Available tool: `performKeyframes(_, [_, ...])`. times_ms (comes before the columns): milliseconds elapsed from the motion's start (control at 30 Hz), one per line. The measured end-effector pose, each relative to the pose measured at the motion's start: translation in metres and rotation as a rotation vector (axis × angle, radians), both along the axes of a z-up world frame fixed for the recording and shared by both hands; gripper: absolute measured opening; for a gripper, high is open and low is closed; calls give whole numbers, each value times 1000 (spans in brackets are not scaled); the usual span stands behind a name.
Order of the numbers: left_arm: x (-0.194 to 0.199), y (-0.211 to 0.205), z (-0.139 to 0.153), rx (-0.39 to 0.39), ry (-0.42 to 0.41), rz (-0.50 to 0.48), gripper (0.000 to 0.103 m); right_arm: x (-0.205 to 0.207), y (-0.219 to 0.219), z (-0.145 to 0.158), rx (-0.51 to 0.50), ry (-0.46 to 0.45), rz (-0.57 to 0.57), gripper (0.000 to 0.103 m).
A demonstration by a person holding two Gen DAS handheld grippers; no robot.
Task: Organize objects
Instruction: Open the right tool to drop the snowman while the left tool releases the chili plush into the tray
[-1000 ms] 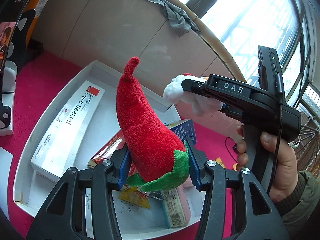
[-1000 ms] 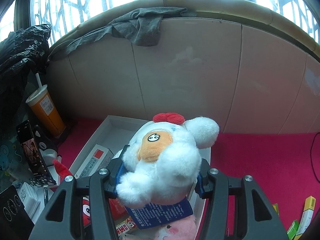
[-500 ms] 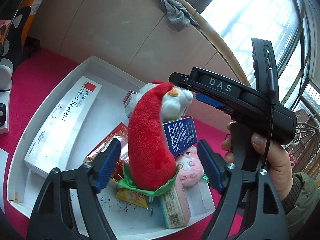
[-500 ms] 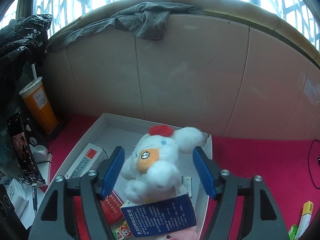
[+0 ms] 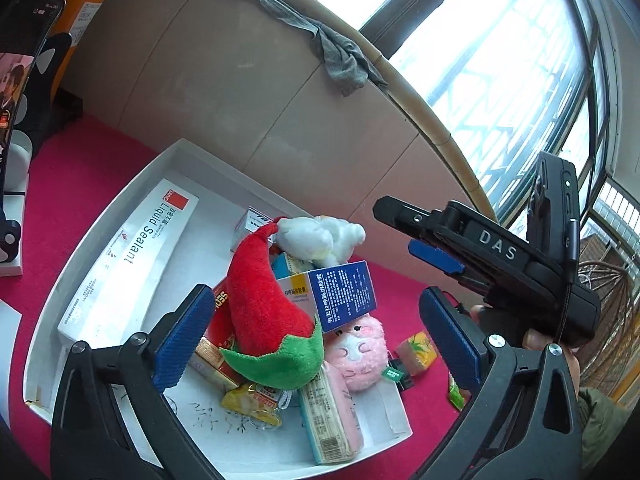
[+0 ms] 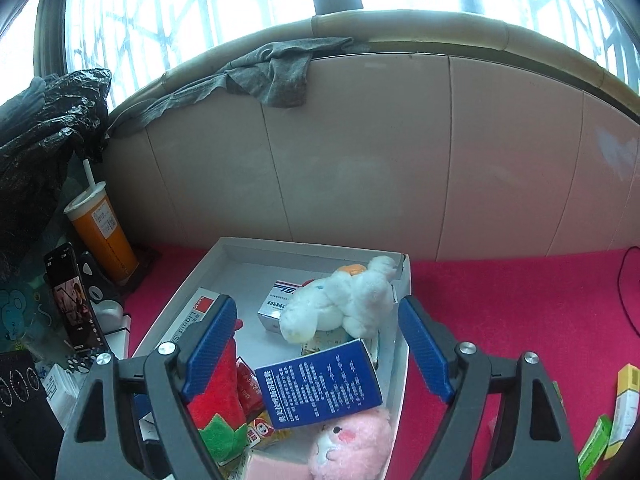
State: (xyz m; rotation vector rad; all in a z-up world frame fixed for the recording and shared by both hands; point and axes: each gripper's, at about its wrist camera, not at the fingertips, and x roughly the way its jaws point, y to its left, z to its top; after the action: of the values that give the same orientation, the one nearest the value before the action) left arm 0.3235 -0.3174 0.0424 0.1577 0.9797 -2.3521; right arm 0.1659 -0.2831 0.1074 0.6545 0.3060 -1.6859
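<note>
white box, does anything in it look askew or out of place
Yes: the blue box lies tilted on the heap, not flat. The white plush lies toppled on the small boxes. A few small packets sit outside the white box on the red cloth.

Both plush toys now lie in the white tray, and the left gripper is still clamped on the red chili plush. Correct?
Not quite. The left wrist view shows the left gripper open, its jaws just opened clear of the red chili plush. Both it and the white plush do lie in the white tray.
</note>
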Motion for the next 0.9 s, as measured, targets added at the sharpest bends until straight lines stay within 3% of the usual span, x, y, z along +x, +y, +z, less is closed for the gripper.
performKeyframes(267, [0,3,1,-2,48,-19,102,-6,45,-6,-40,-103,-11,92])
performKeyframes(433, [-2,8,5,-26,56,-39,103,1,85,-7,-83,-62,-1,103])
performKeyframes(600, [-4,11,5,-34,47,-44,103,-9,127,-4,-119,-23,-29,103])
performKeyframes(900, [-9,17,5,-55,46,-69,103,-53,194,1,-177,19,-192,103])
